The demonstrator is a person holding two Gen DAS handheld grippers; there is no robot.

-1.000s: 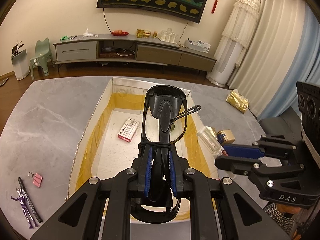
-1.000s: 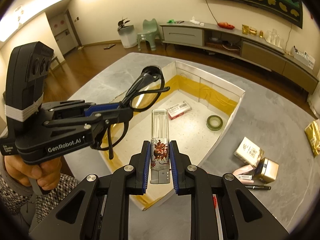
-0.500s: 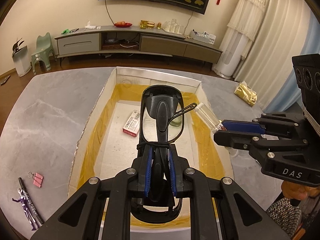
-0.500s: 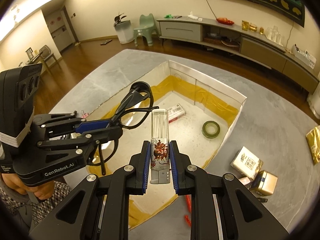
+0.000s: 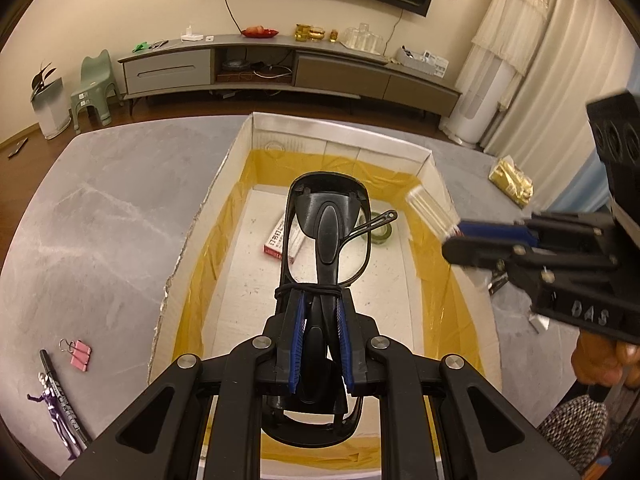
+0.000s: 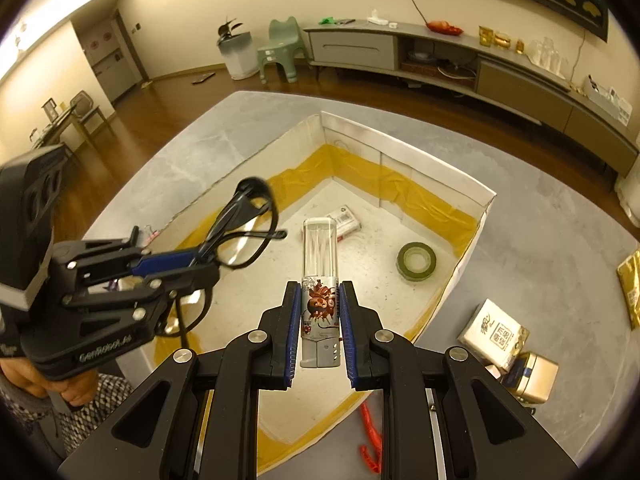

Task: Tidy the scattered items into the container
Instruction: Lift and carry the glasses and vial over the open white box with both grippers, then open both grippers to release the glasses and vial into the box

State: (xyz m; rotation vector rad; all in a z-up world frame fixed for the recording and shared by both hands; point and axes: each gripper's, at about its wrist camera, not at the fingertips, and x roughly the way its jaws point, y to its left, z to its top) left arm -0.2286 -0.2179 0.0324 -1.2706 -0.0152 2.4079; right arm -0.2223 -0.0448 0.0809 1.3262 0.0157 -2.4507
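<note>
Grey marbled stone makes up the desk (image 5: 104,216); wood floor beyond it, a long low cabinet (image 5: 288,68) along the cream wall, a green stool (image 5: 94,84) and pale curtains (image 5: 560,72) at the room's edges. Hard to read: the right tool (image 5: 452,236) is motion-blurred in the left wrist view, and the print on the small boxes (image 6: 494,334) by the container's right side is not legible. A red item (image 6: 370,440) on the desk is half hidden behind the right tool's frame. The lower lens of the glasses (image 5: 324,240) is cut off by the left tool (image 5: 318,348).

Left tool: pads closed tight on the black-framed glasses, folded arms poking forward, held in the air over the container (image 5: 248,148). Right tool (image 6: 319,334): pads pressed on the printed lower half of a clear plastic tube (image 6: 320,260), its clear end pointing forward over the container's floor.

Container: open white box, walls lined low down with yellow tape, sitting on the desk. Inside lie a red-and-white packet (image 5: 278,238) and a green tape roll (image 6: 416,260), apart from each other. Outside, on the left of the desk: pink binder clips (image 5: 78,354), a black pen (image 5: 60,392), a purple figurine (image 5: 58,412). A gold packet (image 5: 512,182) lies far right.
</note>
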